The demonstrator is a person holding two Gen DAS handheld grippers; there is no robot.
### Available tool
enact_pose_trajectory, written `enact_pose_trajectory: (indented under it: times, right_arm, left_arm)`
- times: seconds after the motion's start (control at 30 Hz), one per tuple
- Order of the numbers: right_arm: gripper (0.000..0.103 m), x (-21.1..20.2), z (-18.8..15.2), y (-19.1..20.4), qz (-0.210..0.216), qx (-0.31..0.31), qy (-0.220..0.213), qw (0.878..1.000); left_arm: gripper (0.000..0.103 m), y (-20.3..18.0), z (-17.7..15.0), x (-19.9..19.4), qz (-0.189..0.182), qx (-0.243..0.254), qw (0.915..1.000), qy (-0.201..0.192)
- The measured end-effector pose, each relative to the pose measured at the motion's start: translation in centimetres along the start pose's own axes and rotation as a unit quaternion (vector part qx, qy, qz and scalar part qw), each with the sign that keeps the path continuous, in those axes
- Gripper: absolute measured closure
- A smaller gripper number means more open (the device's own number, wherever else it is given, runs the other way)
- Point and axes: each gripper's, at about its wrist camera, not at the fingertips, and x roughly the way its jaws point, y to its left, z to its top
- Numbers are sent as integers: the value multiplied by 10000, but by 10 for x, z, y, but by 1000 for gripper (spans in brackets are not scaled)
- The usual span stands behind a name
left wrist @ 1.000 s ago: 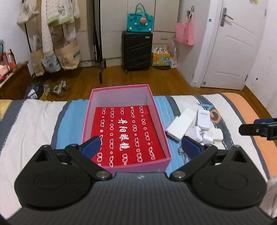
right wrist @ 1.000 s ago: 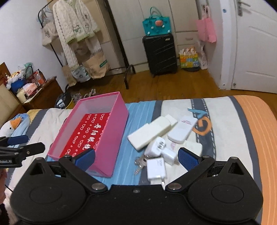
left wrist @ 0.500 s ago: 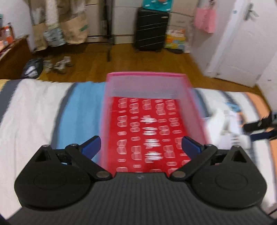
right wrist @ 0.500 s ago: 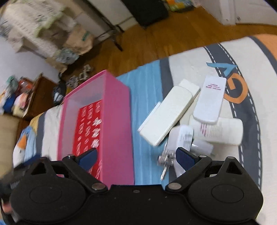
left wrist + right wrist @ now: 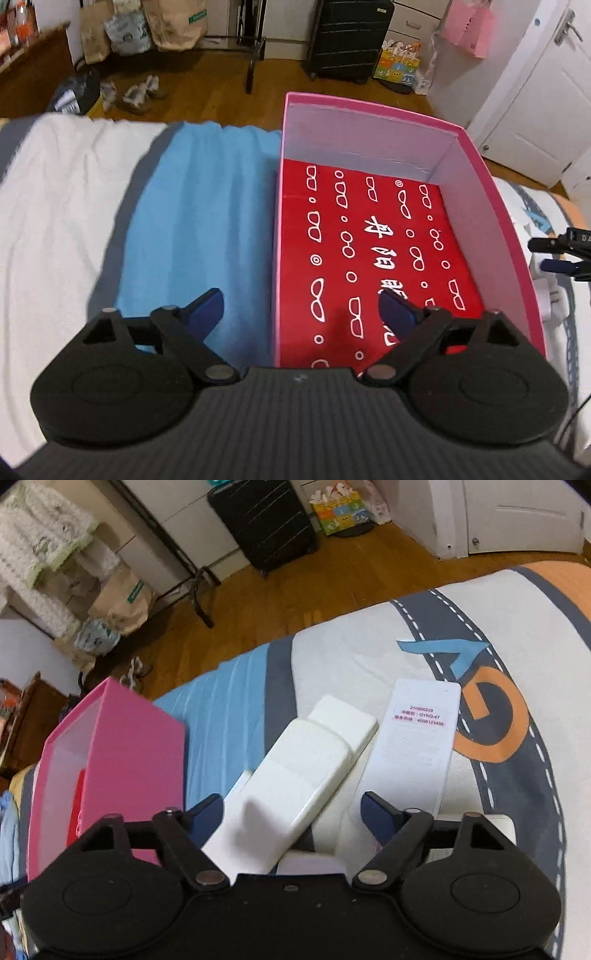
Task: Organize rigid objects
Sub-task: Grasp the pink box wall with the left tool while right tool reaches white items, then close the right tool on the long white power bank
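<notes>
A pink box (image 5: 513, 236) with a red patterned floor lies on the bed; it also shows in the right wrist view (image 5: 136, 746). My left gripper (image 5: 301, 314) is open and straddles the box's left wall, one finger outside, one inside. My right gripper (image 5: 291, 812) is open, its fingers on either side of a white power bank (image 5: 295, 790) that lies across a second white block (image 5: 347, 720). A white remote (image 5: 413, 746) with a pink label lies just right of it. My right gripper's tips show in the left wrist view (image 5: 554, 254) beside the box.
The bed has a striped cover (image 5: 192, 229) with blue, white and grey bands. Its far edge drops to a wooden floor (image 5: 332, 587). A black suitcase (image 5: 347, 37), paper bags and a clothes rack stand beyond. More white chargers lie under my right gripper, mostly hidden.
Both grippers moved forward and down. My left one shifted left over the box's left wall. My right one closed in on the white power bank, which now sits between its fingers.
</notes>
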Motion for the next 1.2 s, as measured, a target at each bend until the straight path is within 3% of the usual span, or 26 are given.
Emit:
enact_pose_trajectory:
  times: [0.17, 0.2, 0.23, 0.27, 0.3, 0.33, 0.4, 0.67, 0.73, 0.87, 0.93, 1.03, 1.1, 1.17, 1.2]
  right_arm:
    - [36, 14, 5, 2, -69, -125, -75, 9999]
    - [42, 16, 4, 6, -199, -306, -121, 9993]
    - [54, 17, 2, 10, -385, -500, -168, 9979]
    - [60, 17, 1, 15, -562, -720, -207, 9956]
    - [65, 16, -1, 19, -594, -894, -265, 9939]
    - [80, 14, -1, 21, -580, -944, -304, 9934]
    - [87, 11, 0, 23, -527, -1025, -341, 9928]
    - [82, 7, -1, 19, -130, -513, 232, 9983]
    - [67, 10, -2, 18, -82, -312, 400, 9987]
    - [55, 23, -9, 20, -193, -224, 418, 9987]
    - [40, 29, -10, 23, -236, -292, 345, 9987]
    - [30, 37, -13, 25, -244, -308, 353, 9986]
    - [30, 38, -17, 26, -286, -378, 309, 9984]
    - [38, 32, -17, 32, -339, -505, 294, 9977]
    - [56, 24, -16, 35, -397, -587, 251, 9972]
  left_arm:
    - [47, 4, -1, 17, 506, -238, 9984, 92]
    - [56, 5, -1, 20, 504, -259, 9983, 120]
    - [62, 8, -1, 23, 488, -302, 9982, 149]
    - [75, 9, -2, 26, 473, -363, 9981, 177]
    - [80, 10, -2, 27, 442, -402, 9980, 186]
    - [81, 12, -2, 28, 394, -458, 9980, 160]
    - [88, 14, -2, 28, 416, -517, 9978, 77]
    - [90, 10, -6, 26, 585, -440, 9973, -11]
    - [90, 10, -7, 27, 589, -454, 9972, -21]
    - [90, 12, -8, 27, 559, -515, 9971, -37]
    - [90, 11, -9, 27, 565, -483, 9972, -52]
    - [90, 12, -9, 29, 559, -496, 9972, -51]
    - [90, 12, -9, 30, 571, -521, 9970, -43]
    - [90, 12, -9, 30, 611, -504, 9968, -44]
    - [90, 11, -9, 29, 615, -499, 9968, -47]
